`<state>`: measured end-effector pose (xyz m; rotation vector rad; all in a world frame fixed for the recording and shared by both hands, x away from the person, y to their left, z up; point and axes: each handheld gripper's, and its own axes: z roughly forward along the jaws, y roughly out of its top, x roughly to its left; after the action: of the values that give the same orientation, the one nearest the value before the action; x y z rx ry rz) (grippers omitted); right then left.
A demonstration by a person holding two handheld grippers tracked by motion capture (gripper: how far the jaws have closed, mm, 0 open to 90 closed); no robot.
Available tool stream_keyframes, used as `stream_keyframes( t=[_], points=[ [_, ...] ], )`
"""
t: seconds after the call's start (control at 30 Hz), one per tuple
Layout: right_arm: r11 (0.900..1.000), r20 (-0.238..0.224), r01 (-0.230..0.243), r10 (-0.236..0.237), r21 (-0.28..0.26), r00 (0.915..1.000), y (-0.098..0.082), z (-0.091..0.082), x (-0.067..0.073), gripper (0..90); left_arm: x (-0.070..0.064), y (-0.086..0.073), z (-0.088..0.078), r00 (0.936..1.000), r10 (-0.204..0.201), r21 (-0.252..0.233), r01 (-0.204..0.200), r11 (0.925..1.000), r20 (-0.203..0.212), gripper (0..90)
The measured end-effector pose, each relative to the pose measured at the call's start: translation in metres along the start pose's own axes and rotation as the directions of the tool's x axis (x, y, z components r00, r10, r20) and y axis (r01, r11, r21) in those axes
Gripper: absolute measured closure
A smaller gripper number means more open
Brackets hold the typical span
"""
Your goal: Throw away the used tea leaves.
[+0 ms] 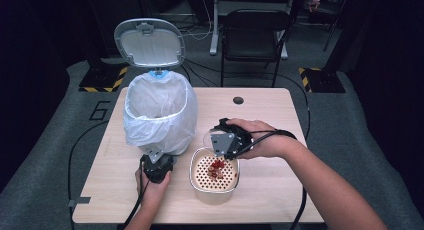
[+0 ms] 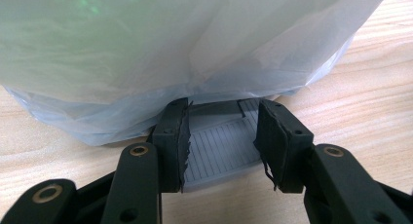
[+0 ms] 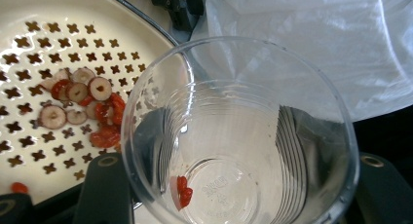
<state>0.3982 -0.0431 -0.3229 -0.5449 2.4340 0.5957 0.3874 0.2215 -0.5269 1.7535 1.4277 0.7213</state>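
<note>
Your left gripper (image 1: 158, 162): just in front of the bin, its jaws clamped on the grey ribbed pedal (image 2: 221, 148) at the bin's foot.
Your right gripper (image 1: 220, 141): right of the bin, gripping a clear plastic cup (image 3: 238, 136) tipped over the strainer; a few red bits cling to the cup's bottom.
Strainer pan (image 1: 214, 174): right of the bin's base, with red berries and pale slices (image 3: 85, 104) on its perforated insert.
Bin (image 1: 159, 112): white liner (image 2: 160, 48) draped over the rim, lid (image 1: 149, 41) standing open behind.
</note>
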Motion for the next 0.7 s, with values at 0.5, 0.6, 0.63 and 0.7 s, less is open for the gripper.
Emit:
stream_keyframes(
  t=[0.5,0.6,0.63,0.7],
  points=[
    [0.951,-0.178,-0.302,0.288,-0.06,0.941,-0.016,0.001,-0.023,38.8,0.0,0.0,0.0,1.0,-0.002,0.002,0.002,1.0,0.002,55.7],
    [0.936,-0.208,-0.345,0.326,-0.064,0.9225,-0.017,-0.001,-0.026,38.8,0.0,0.0,0.0,1.0,-0.001,0.001,0.001,1.0,0.001,55.6],
    [0.932,-0.206,-0.355,0.334,-0.071,0.9198,-0.017,-0.001,-0.027,38.8,0.0,0.0,0.0,1.0,0.004,0.0,-0.004,1.0,-0.003,55.6],
    [0.922,-0.21,-0.378,0.355,-0.083,0.911,-0.018,-0.002,-0.029,38.8,0.001,0.0,0.0,1.0,0.004,0.0,-0.004,1.0,-0.003,55.6]
  ],
)
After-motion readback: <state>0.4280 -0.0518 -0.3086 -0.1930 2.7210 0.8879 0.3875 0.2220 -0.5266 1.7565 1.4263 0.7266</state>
